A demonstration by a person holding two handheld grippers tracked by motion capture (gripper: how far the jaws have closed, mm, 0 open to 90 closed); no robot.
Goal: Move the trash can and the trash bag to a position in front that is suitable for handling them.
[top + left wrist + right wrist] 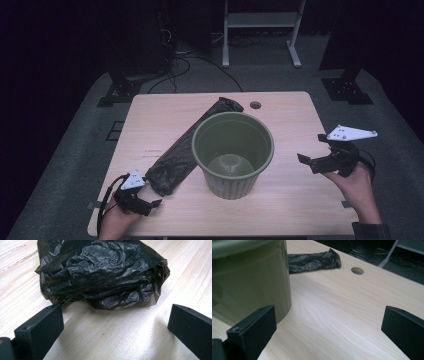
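Observation:
An empty olive-green bin (233,152) stands upright at the middle of the wooden table (290,195). A folded black plastic bag (187,145) lies slantwise to the bin's left, passing behind it. My left gripper (150,200) rests near the table's front left edge, open, just short of the bag's near end (100,275), with bare wood between its jaws. My right gripper (312,150) hovers open to the right of the bin, pointing at it; the bin's wall (249,280) and the bag's far end (314,261) lie ahead of it.
A round cable hole (255,105) sits near the table's far edge, also seen as the hole (357,270) from the right gripper. Beyond the table are cables and a white stand's legs (260,30) on the dark floor.

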